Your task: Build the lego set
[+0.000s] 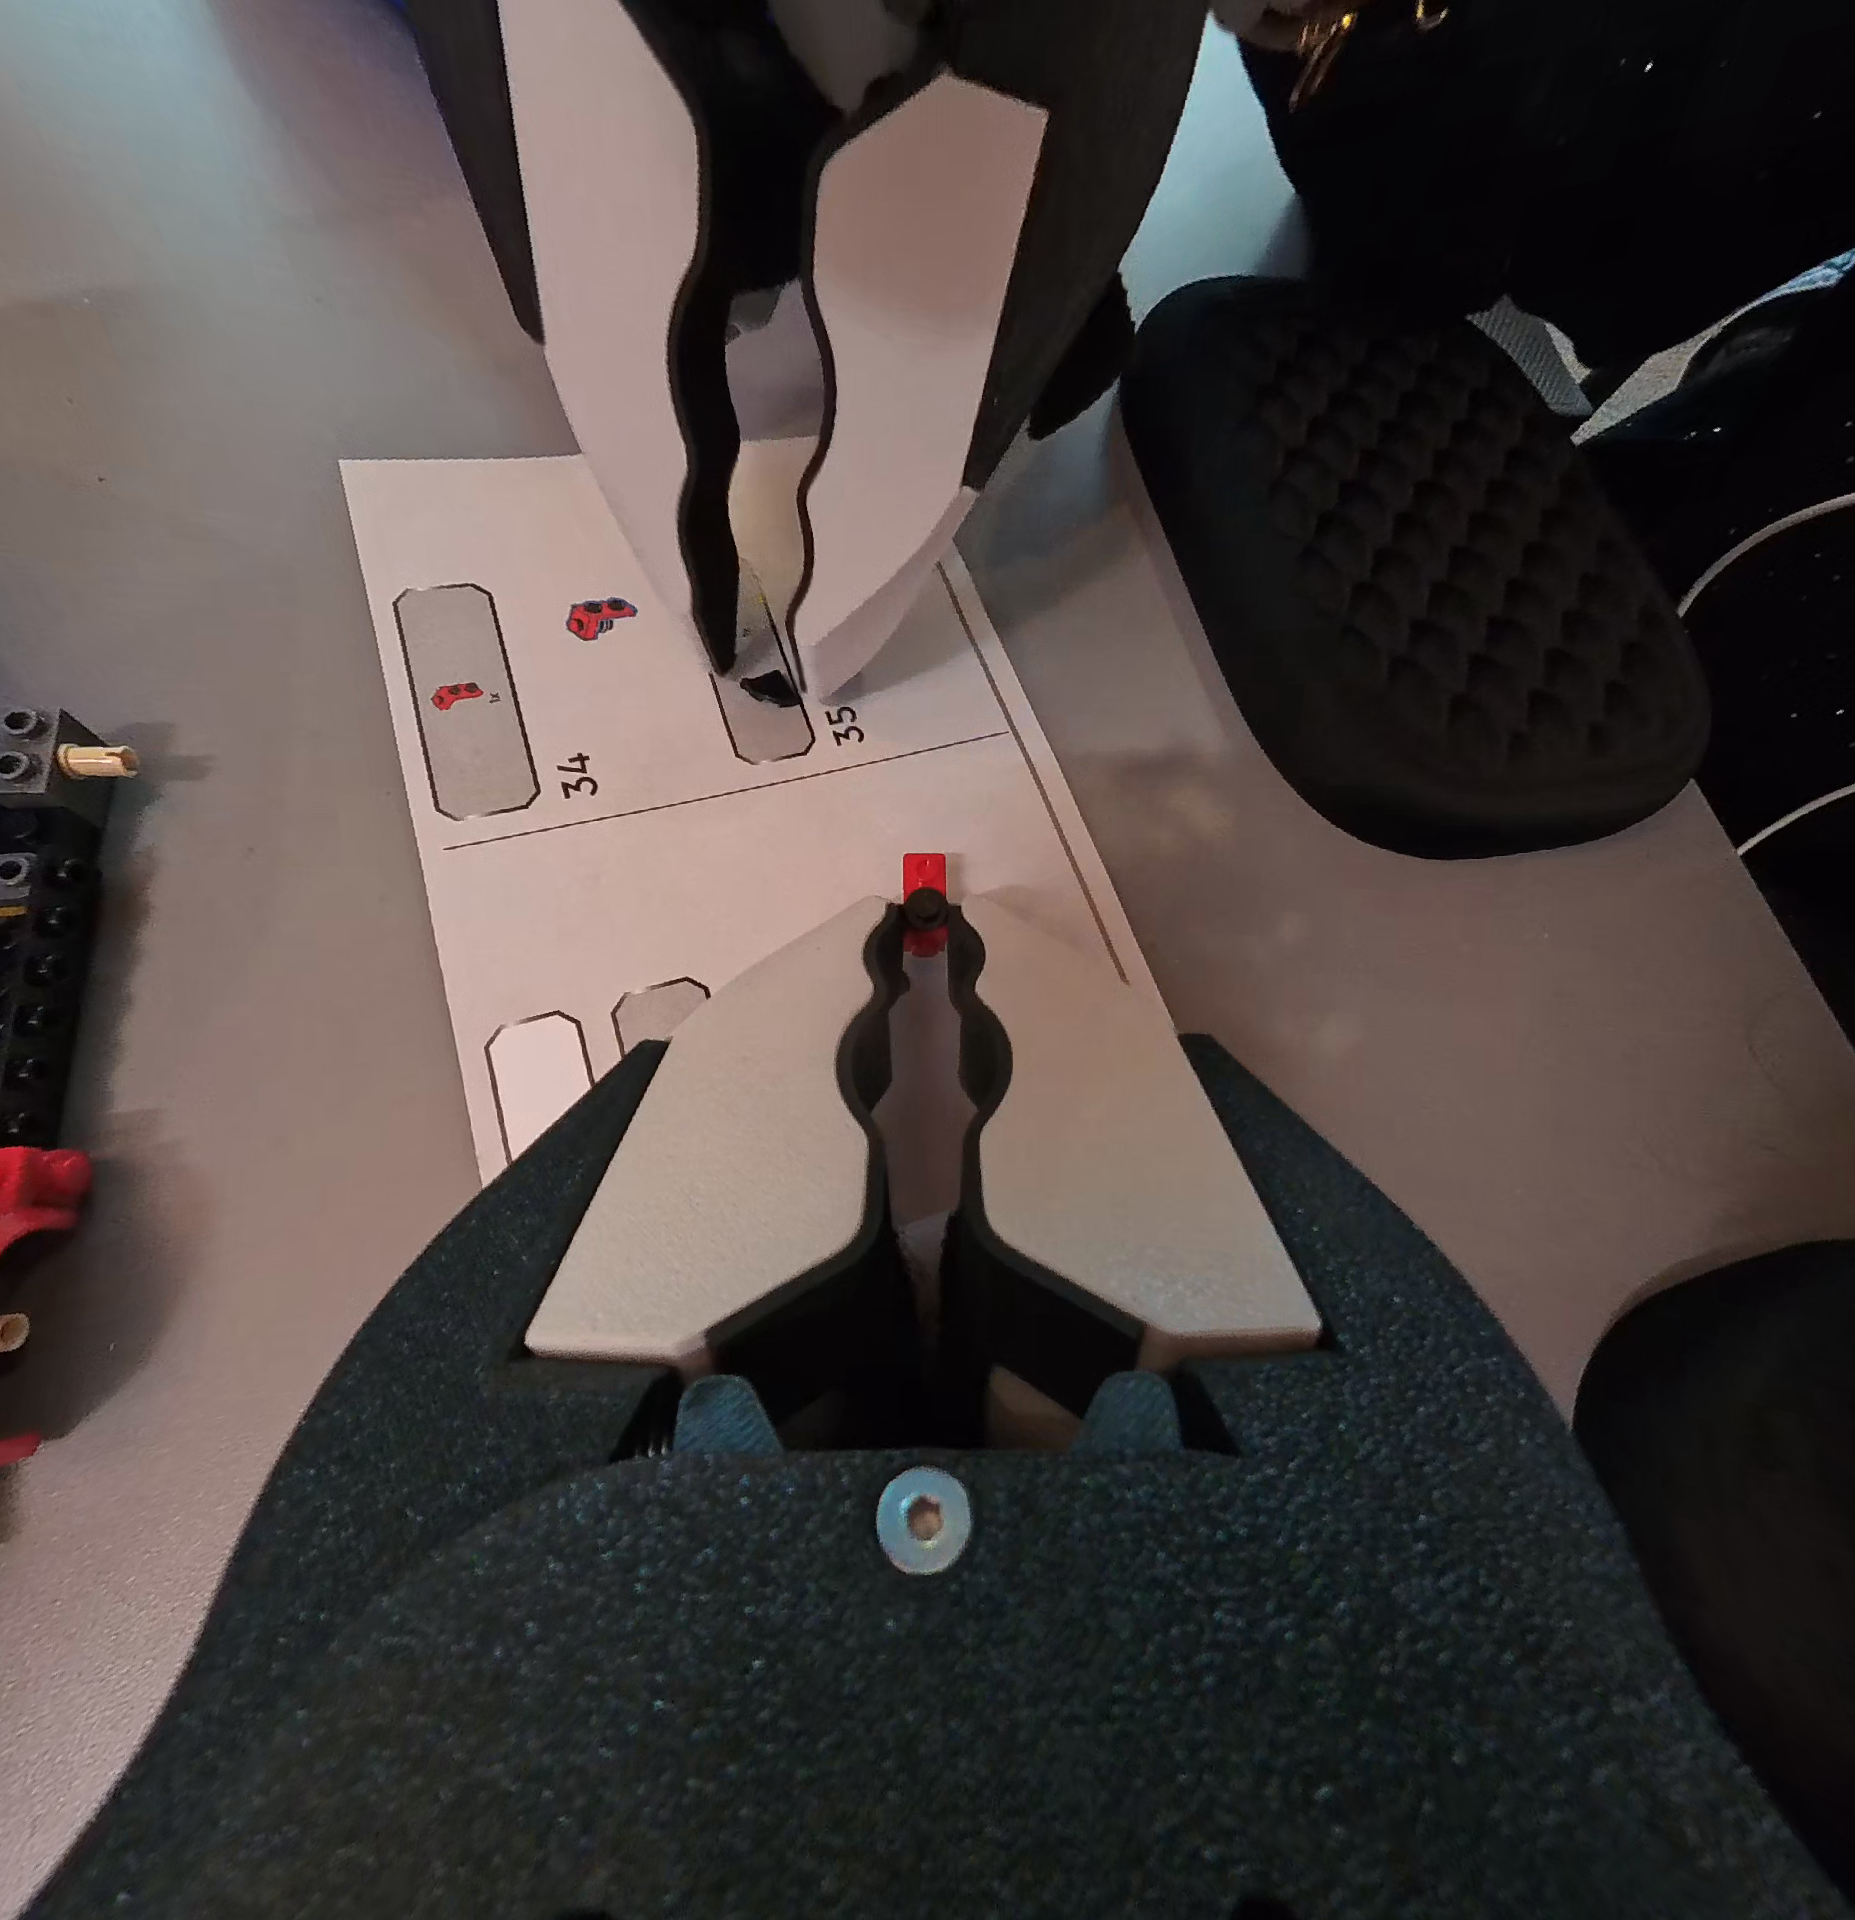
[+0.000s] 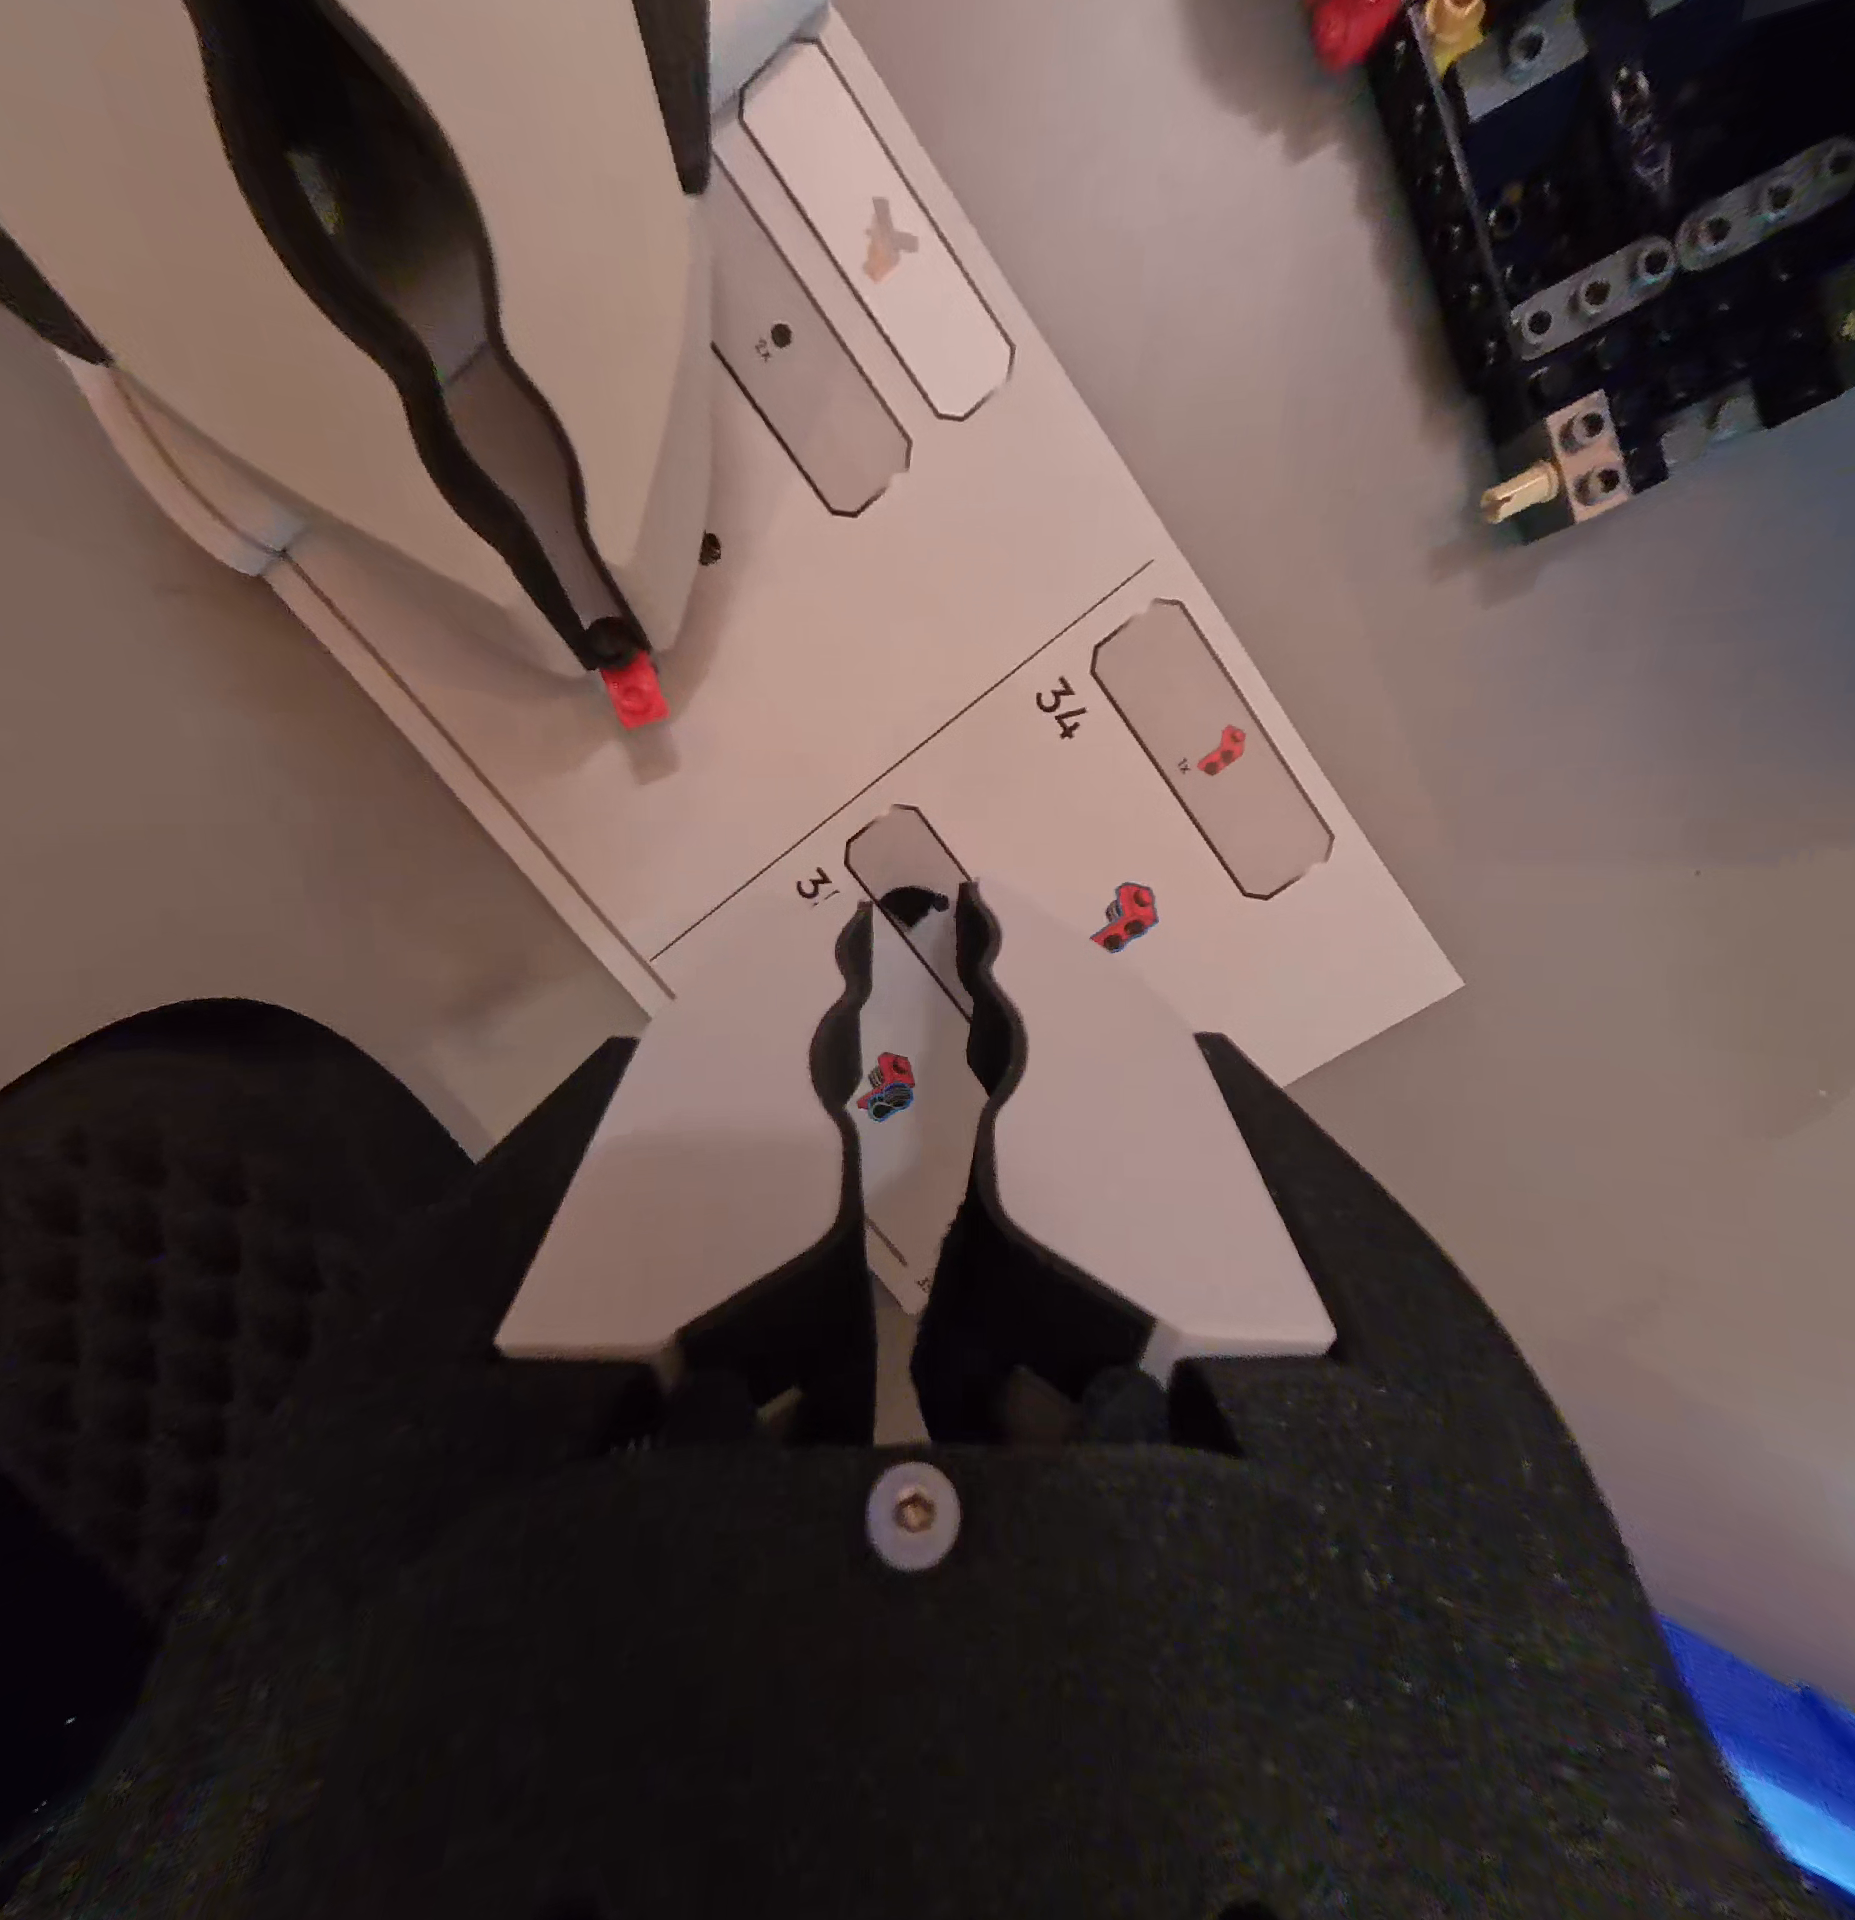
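My left gripper [image 1: 925,920] is shut on a small red lego piece [image 1: 923,871] with a black pin [image 1: 924,912] in it, held just above the white instruction sheet [image 1: 694,894]. The right wrist view shows the same gripper [image 2: 616,649] and red piece [image 2: 637,694] at upper left. My right gripper [image 2: 912,904] is slightly open, its tips either side of a small black piece [image 2: 907,906] lying on the sheet [image 2: 1006,675]. In the left wrist view it [image 1: 757,665] comes down from the top over that black piece [image 1: 767,688].
The partly built black lego model [image 1: 40,935] with grey bricks and a tan pin sits at the left, a red part [image 1: 9,1226] beside it. It shows at upper right in the right wrist view [image 2: 1650,260]. A black dimpled pad [image 1: 1401,561] lies right of the sheet. The grippers' ends are close to 6 centimetres from one another.
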The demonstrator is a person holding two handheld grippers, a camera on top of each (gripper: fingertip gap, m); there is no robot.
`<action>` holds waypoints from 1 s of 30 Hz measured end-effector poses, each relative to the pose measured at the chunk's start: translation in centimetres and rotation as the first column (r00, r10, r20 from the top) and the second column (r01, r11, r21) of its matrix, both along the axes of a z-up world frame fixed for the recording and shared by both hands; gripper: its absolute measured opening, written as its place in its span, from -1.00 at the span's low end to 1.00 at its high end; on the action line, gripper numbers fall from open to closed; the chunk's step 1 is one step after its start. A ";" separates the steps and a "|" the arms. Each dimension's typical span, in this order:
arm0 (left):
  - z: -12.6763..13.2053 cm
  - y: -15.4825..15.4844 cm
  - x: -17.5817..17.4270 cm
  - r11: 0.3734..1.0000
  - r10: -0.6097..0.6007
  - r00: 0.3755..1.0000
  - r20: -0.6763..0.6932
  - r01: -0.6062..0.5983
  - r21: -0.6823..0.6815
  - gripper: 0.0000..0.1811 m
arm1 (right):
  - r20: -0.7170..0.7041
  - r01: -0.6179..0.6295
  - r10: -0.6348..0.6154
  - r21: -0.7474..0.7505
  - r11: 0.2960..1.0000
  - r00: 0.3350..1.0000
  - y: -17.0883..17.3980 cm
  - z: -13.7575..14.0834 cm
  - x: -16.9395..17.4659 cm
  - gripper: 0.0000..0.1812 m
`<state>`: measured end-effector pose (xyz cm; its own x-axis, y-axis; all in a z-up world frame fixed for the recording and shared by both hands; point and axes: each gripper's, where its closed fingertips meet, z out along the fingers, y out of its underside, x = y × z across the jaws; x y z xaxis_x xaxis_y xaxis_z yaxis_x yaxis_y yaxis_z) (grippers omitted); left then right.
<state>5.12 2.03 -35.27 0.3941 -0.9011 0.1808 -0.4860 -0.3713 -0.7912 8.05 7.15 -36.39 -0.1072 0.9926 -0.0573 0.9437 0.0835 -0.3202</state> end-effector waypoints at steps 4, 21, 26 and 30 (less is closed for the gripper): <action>0.0 0.0 0.0 1.000 -0.001 1.000 0.002 0.001 -0.001 -0.92 | 0.013 0.001 -0.001 -0.007 1.000 1.000 -0.1 -0.3 0.1 -0.84; -0.4 -1.0 0.4 0.996 -0.077 0.997 -0.012 0.077 -0.041 -0.92 | -0.205 -0.748 0.773 0.197 0.633 0.600 -5.9 3.8 -1.5 -0.89; -0.4 -1.1 0.4 0.996 -0.083 0.996 -0.017 0.082 -0.035 -0.92 | -0.132 -0.794 0.816 0.188 0.578 0.563 -5.7 1.8 -1.9 -0.89; -0.4 -1.1 0.4 0.996 -0.084 0.996 -0.019 0.083 -0.032 -0.92 | -0.139 -0.819 0.847 0.219 0.531 0.512 -6.1 1.2 -2.3 -0.89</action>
